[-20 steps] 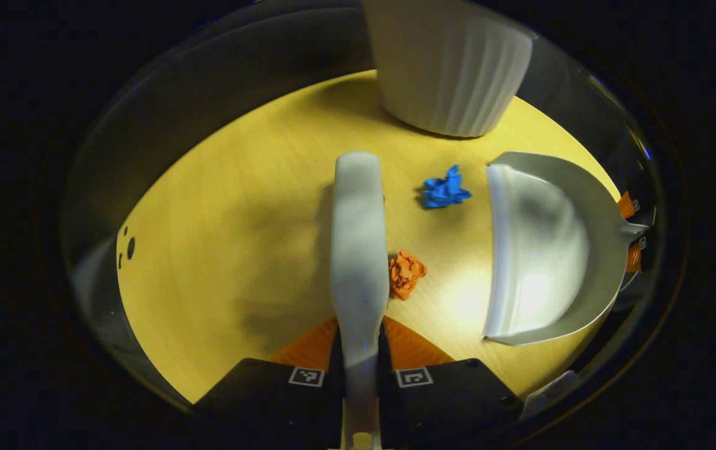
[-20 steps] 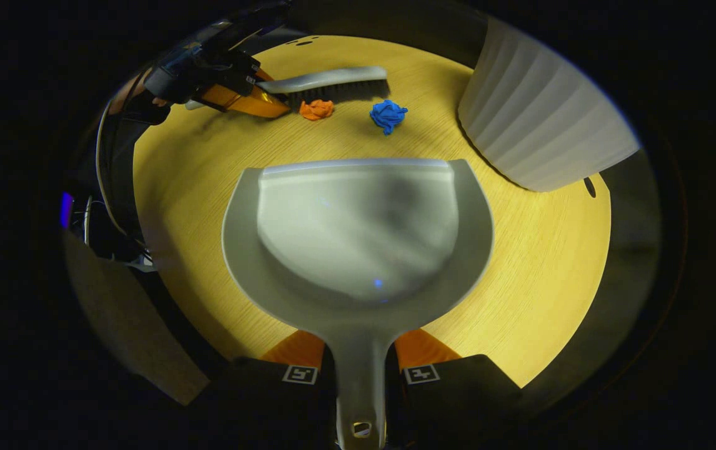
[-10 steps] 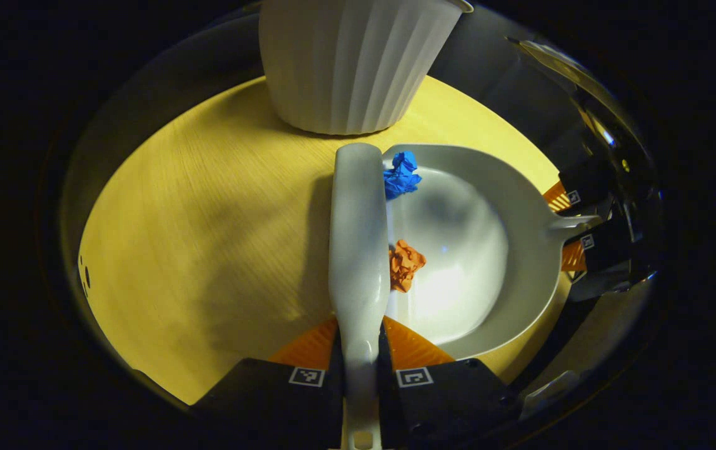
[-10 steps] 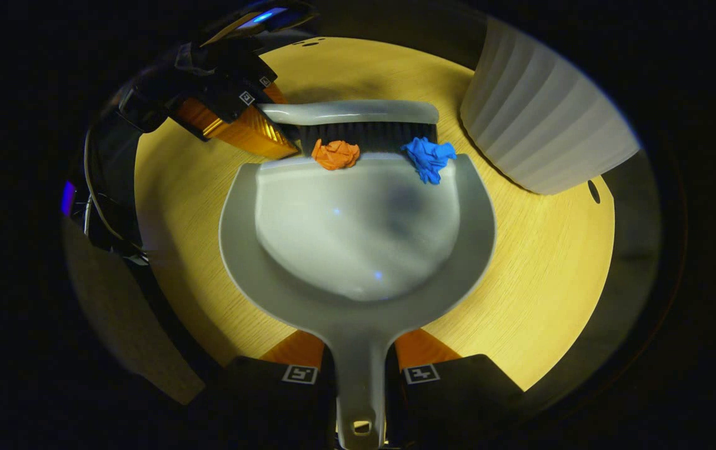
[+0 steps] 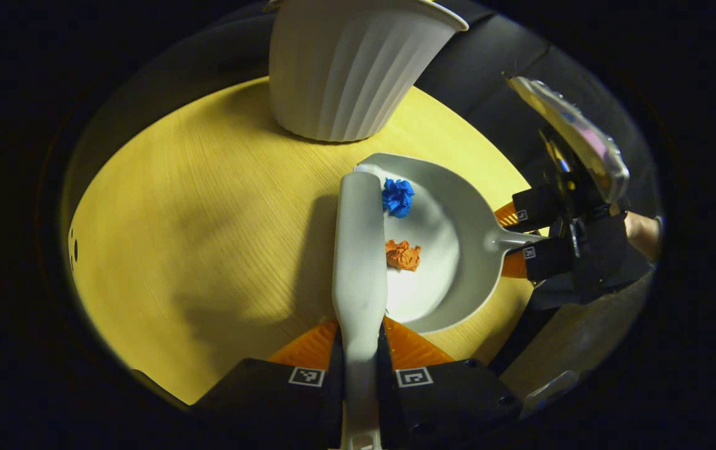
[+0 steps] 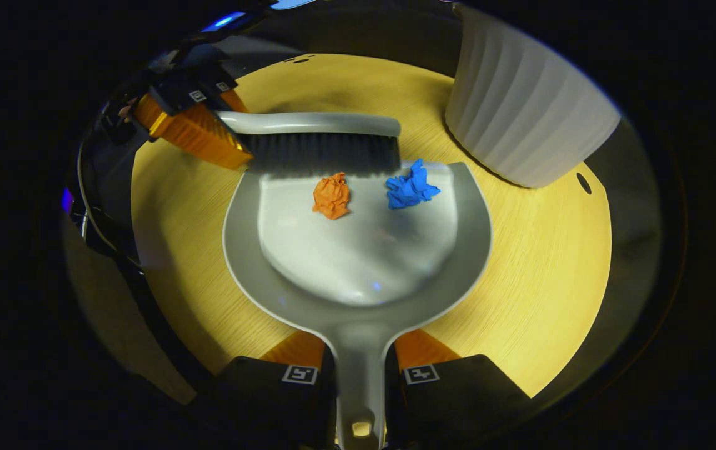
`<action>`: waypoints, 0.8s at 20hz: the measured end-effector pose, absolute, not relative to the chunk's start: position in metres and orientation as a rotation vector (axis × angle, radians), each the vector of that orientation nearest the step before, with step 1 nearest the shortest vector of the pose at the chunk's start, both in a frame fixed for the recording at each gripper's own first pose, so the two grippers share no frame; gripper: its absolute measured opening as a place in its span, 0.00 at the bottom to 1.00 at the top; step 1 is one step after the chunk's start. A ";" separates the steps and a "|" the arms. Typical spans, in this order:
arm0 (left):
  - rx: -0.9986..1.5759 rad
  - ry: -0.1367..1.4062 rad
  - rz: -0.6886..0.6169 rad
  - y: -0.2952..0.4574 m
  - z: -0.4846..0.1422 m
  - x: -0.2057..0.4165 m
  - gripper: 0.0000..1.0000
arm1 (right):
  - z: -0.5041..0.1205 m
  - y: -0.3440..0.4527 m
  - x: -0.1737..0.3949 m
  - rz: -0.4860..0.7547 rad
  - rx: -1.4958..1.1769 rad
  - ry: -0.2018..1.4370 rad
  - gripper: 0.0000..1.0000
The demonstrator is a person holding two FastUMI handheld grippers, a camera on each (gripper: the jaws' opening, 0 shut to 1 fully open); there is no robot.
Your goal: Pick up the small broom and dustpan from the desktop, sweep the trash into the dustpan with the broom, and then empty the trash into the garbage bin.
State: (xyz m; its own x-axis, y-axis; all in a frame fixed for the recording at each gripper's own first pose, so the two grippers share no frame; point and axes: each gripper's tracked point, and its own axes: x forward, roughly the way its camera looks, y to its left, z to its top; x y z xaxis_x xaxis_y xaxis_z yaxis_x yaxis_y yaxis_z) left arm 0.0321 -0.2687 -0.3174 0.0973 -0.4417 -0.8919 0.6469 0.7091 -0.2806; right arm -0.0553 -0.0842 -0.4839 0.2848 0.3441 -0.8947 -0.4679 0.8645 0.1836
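My left gripper [image 5: 358, 340] is shut on the handle of the small grey broom [image 5: 360, 250], whose dark bristles [image 6: 323, 153] hang over the front lip of the dustpan. My right gripper [image 6: 360, 351] is shut on the handle of the grey dustpan [image 6: 358, 250], which lies flat on the yellow desktop. An orange paper wad [image 6: 332, 195] and a blue paper wad [image 6: 410, 187] lie inside the pan just behind the bristles. The left gripper view has the same dustpan [image 5: 458, 250], the orange wad [image 5: 403, 255], the blue wad [image 5: 398, 196] and, farther off, the right gripper [image 5: 523, 240].
A white ribbed garbage bin [image 5: 348, 65] stands on the desktop [image 5: 208, 219] just beyond the dustpan; it is at the upper right in the right gripper view [image 6: 523, 106]. Small holes [image 6: 583, 183] mark the tabletop near the bin. Dark booth walls surround the table edge.
The broom swept both paper wads from the desktop over the lip and into the dustpan. The bristles have since lifted slightly above the lip, and the wads rolled deeper into the pan.
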 end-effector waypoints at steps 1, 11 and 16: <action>0.197 1.227 -0.804 -0.265 -0.314 0.030 0.27 | -0.489 -0.086 -0.053 0.533 -0.116 1.167 0.35; 0.121 1.159 -0.638 -0.214 -0.319 0.056 0.26 | -0.502 -0.127 -0.059 0.389 -0.049 1.160 0.35; 0.134 1.134 -0.605 -0.198 -0.346 0.065 0.26 | -0.461 -0.163 -0.063 0.261 0.034 1.166 0.38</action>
